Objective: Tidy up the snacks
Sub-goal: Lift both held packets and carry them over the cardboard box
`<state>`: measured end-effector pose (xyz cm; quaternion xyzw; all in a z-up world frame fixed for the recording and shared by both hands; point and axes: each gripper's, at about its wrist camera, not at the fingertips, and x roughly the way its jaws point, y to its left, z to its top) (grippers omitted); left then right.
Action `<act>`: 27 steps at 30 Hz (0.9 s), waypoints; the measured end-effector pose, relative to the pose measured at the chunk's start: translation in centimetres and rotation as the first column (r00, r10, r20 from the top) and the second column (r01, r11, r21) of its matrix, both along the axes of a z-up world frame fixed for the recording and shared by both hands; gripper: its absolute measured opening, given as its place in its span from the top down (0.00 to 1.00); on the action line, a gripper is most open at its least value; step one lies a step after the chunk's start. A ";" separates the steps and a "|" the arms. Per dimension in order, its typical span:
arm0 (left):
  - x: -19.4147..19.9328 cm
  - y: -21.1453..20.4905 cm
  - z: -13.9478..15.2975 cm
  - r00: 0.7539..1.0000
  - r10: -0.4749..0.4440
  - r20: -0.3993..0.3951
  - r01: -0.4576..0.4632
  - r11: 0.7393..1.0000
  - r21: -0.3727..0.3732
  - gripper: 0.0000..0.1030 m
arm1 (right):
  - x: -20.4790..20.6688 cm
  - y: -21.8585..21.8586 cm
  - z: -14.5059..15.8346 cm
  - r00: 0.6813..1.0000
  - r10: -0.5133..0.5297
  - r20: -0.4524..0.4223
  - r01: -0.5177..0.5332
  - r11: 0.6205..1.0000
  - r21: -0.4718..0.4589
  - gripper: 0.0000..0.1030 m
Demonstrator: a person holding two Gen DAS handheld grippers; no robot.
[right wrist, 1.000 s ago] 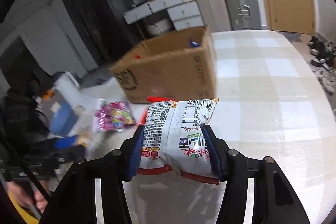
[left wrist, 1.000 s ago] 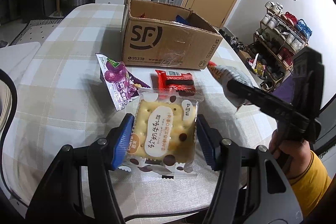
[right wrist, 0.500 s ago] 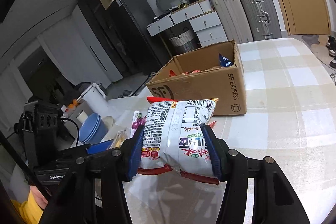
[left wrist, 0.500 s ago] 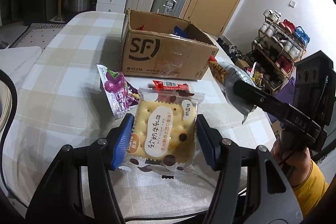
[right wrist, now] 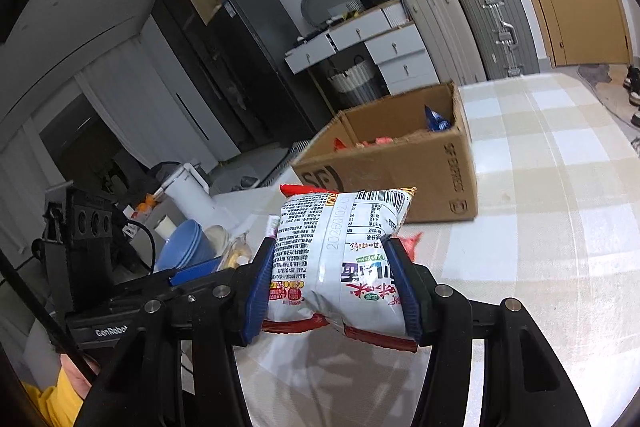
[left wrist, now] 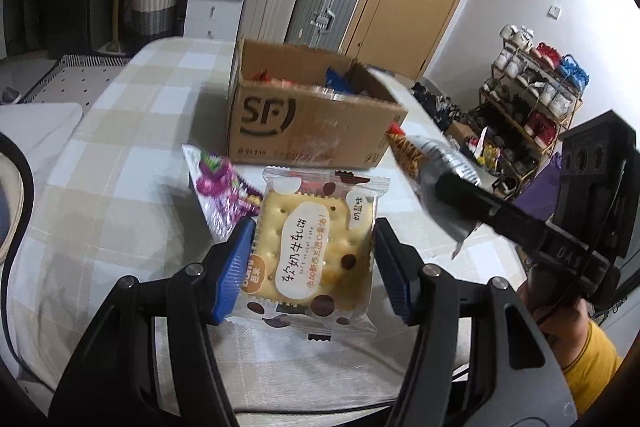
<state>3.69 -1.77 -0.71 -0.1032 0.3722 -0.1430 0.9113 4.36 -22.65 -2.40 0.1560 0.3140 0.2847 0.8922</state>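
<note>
Left gripper (left wrist: 312,263) clamped on a cracker pack (left wrist: 316,251), lower centre of frame, clear of the table (left wrist: 120,195). Right gripper (right wrist: 334,287) clamped on a chip bag (right wrist: 344,259), centre frame. Box (left wrist: 312,123) sits beyond, upper centre, already holding snacks. Risk: both packs reach the box together and collide; slick wrappers could slip out.

- A table under a beige-and-white checked cloth (left wrist: 120,155) carries everything.
- An open cardboard box (left wrist: 312,131) printed "SF" stands on it, towards the far end, with snack packets inside.
- A purple grape-print packet (left wrist: 218,187) lies flat on the cloth just in front of the box's left corner.
- In the right wrist view, a scrap of red wrapper (right wrist: 412,241) shows on the cloth near the box.
</note>
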 end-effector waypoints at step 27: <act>13.1 -0.6 5.6 1.000 0.021 0.006 -0.021 0.999 0.040 0.45 | 9.0 -0.2 6.2 0.996 -0.054 0.071 0.058 0.997 -0.051 0.47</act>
